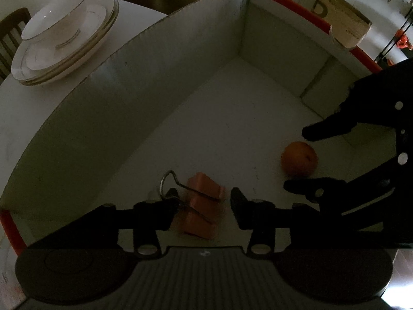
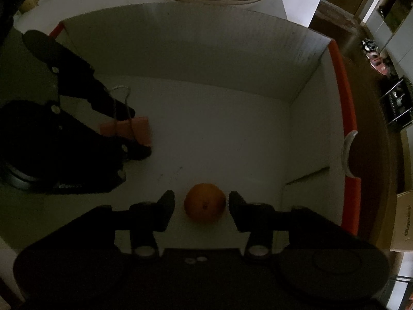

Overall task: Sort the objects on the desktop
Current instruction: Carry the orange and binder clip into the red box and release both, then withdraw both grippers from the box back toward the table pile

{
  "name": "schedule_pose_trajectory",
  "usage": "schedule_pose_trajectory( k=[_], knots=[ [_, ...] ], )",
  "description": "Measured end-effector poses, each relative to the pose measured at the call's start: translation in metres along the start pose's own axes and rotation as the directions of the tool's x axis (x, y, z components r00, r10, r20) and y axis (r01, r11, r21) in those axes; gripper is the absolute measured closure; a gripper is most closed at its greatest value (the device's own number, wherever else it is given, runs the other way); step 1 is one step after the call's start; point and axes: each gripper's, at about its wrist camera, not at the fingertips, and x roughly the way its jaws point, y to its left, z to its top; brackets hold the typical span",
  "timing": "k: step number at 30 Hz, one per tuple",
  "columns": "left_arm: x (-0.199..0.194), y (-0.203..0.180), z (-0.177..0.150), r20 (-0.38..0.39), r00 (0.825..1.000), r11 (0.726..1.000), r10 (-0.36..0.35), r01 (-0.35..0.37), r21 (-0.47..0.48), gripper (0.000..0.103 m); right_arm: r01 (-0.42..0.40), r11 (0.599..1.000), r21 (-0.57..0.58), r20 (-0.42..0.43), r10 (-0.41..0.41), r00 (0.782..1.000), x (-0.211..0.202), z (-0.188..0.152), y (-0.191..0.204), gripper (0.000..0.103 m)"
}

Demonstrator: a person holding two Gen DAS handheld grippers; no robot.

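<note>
No writing is legible; print on the brown carton is too blurred. Your left gripper is spread around the orange binder clip and your right gripper is spread around the orange, both lying on the floor of the white box. 1 stack of plates sits on the white table just behind the box, over dark flooring.

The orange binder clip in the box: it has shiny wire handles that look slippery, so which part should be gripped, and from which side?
Grip the orange binder clip across its flat-sided body, coming from above. The body offers parallel faces, while the thin wire handles stick out and would likely slip. It lies on the white cardboard box floor with open space above.
</note>
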Motion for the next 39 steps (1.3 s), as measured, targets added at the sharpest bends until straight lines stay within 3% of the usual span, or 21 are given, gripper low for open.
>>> schedule_pose_trajectory(
  k=[3,13,17,21,31,39],
  knots=[
    [-0.008,0.002,-0.003,0.015,1.000,1.000,-0.003,0.003,-0.007,0.048,-0.004,1.000,-0.007,0.016,0.004,1.000,-0.005,-0.007,0.003,0.046],
    [-0.047,0.003,-0.018,0.115,0.993,1.000,-0.014,0.015,-0.009,0.047,-0.016,1.000,0.004,0.093,0.016,0.996,-0.025,-0.018,-0.002,0.040],
    [-0.065,-0.001,-0.021,0.158,0.987,0.999,-0.020,0.025,-0.027,0.047,-0.037,0.999,0.034,0.141,0.032,0.990,-0.042,-0.025,0.002,0.033],
    [-0.080,-0.006,-0.029,0.197,0.980,0.999,-0.020,0.027,-0.030,0.047,-0.044,0.998,0.047,0.195,0.034,0.980,-0.057,-0.031,0.001,0.032],
    [-0.119,-0.013,-0.060,0.302,0.953,0.998,-0.015,0.030,-0.047,0.047,-0.073,0.995,0.070,0.286,0.050,0.957,-0.096,-0.043,0.015,0.029],
    [-0.147,-0.015,-0.096,0.395,0.918,0.999,0.029,-0.010,-0.050,0.047,-0.067,0.995,0.071,0.359,0.037,0.933,-0.117,-0.053,0.040,0.027]
  ],
)
